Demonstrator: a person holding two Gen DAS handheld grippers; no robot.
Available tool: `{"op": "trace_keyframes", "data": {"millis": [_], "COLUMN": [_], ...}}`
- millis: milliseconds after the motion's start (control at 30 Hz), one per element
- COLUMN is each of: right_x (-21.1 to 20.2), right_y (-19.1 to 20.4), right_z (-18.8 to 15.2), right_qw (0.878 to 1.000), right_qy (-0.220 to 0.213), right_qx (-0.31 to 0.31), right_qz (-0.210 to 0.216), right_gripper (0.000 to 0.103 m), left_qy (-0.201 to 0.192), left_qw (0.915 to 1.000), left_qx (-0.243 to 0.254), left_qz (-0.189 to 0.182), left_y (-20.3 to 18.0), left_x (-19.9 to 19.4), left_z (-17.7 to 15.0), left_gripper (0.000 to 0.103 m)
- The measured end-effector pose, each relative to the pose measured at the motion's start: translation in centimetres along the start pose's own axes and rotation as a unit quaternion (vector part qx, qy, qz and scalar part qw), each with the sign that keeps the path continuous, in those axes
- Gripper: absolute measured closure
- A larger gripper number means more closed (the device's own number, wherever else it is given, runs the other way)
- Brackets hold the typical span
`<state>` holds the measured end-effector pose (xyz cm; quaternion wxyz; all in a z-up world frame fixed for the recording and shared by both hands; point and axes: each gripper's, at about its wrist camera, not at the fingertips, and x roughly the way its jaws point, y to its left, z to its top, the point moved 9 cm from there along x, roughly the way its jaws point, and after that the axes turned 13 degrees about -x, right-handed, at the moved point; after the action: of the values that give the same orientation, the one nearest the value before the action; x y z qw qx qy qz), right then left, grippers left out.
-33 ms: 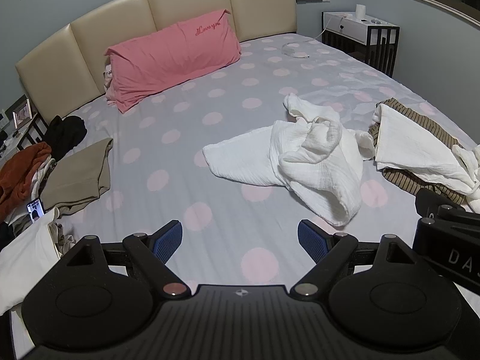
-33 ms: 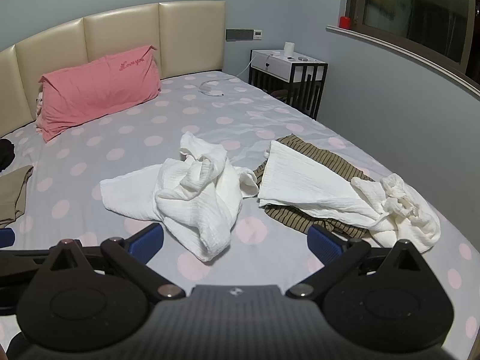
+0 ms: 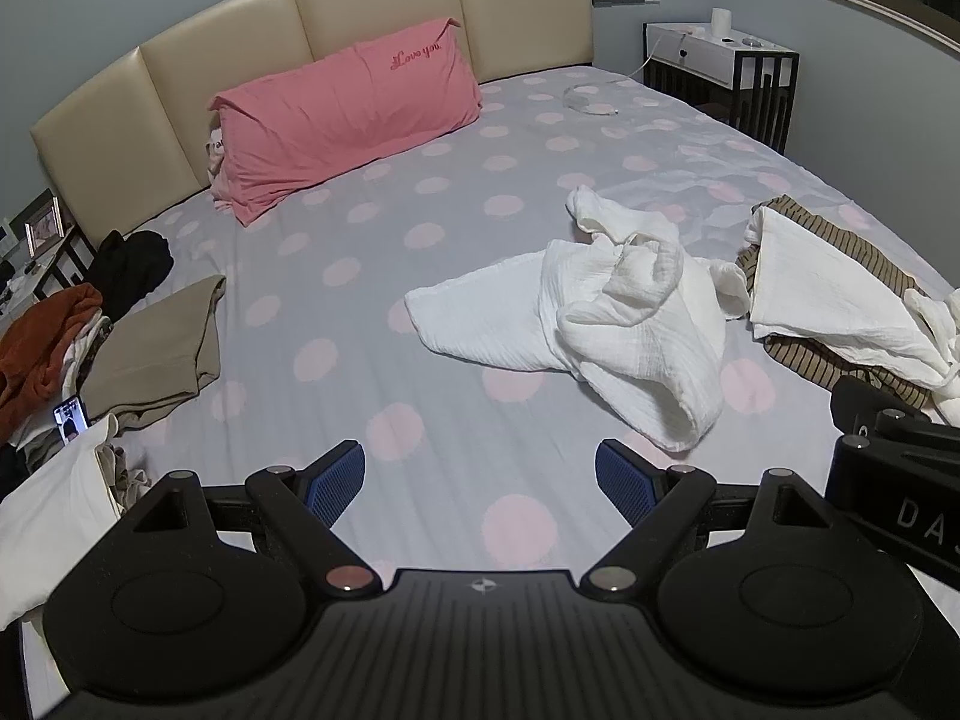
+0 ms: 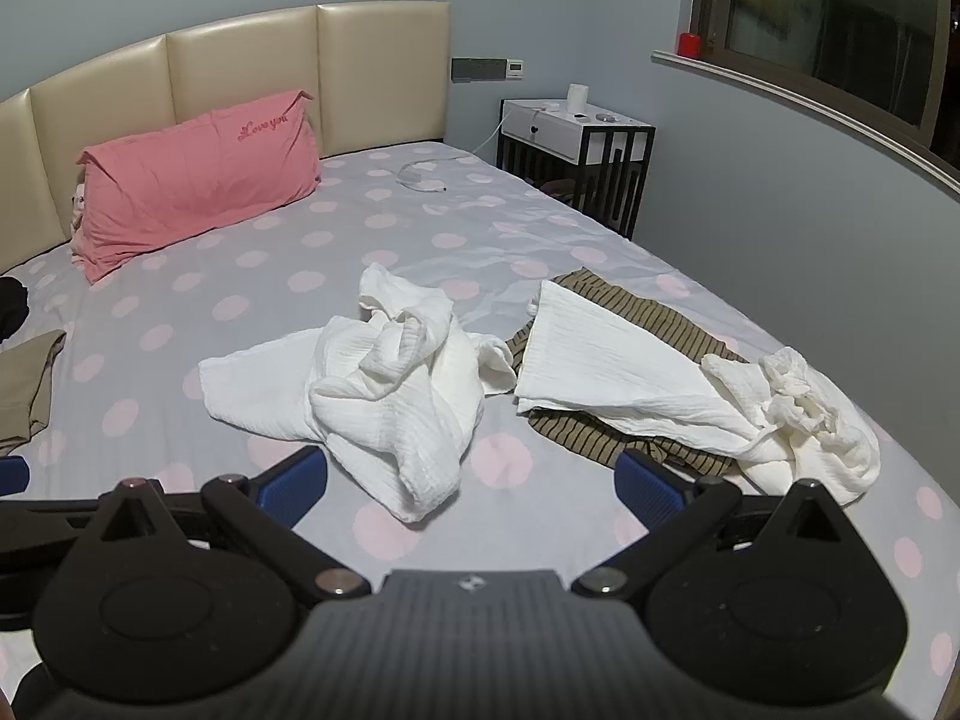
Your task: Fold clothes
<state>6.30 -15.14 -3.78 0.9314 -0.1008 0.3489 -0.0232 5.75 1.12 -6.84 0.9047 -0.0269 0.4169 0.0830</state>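
Change since the earlier frame: nothing had moved; the earlier pictures matched these, cloth for cloth, and both my grippers sat where they were.
Crumpled white garment (image 4: 384, 384): it lay bunched on the bed (image 4: 384, 228), one flat panel spread to the left and a twisted knot on top, just ahead of my right gripper and closest to hand, so I judged it the next piece to fold.
Second white garment (image 4: 624, 372): it lay draped over a brown striped garment (image 4: 600, 444), its far end wadded near the bed's right edge; both looked unfolded, waiting their turn.
Right gripper (image 4: 471, 480): my jaws stood wide apart with nothing between the blue pads, hovering short of the crumpled cloth and not touching it.
Left gripper (image 3: 480, 480): also spread wide and empty, tilted down over bare sheet, left of the white heap, likely so each hand could take one edge.
Finished side: a tan folded garment (image 3: 162, 354) sat flat at the left of the bed, beside a rust-coloured garment (image 3: 42, 348) and a black garment (image 3: 132, 264), apparently a separate pile kept clear of the working space.
Pink pillow (image 3: 354, 120): it leaned against the headboard, well apart from the clothes.
Progress: early, as I judged it.
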Motion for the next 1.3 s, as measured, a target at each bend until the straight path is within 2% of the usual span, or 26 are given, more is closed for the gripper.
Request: {"op": "trace_keyframes", "data": {"millis": [1300], "right_x": [0.33], "right_y": [-0.02], "right_z": [-0.39], "right_qw": [1.0], "right_qy": [0.002], "right_qx": [-0.002], "right_qz": [-0.007], "right_gripper": [0.001], "left_qy": [0.01], "left_qw": [1.0], "left_qx": [-0.001], "left_qz": [0.001], "left_y": [-0.16], "left_x": [0.28], "left_z": [-0.49], "left_gripper": [0.018]}}
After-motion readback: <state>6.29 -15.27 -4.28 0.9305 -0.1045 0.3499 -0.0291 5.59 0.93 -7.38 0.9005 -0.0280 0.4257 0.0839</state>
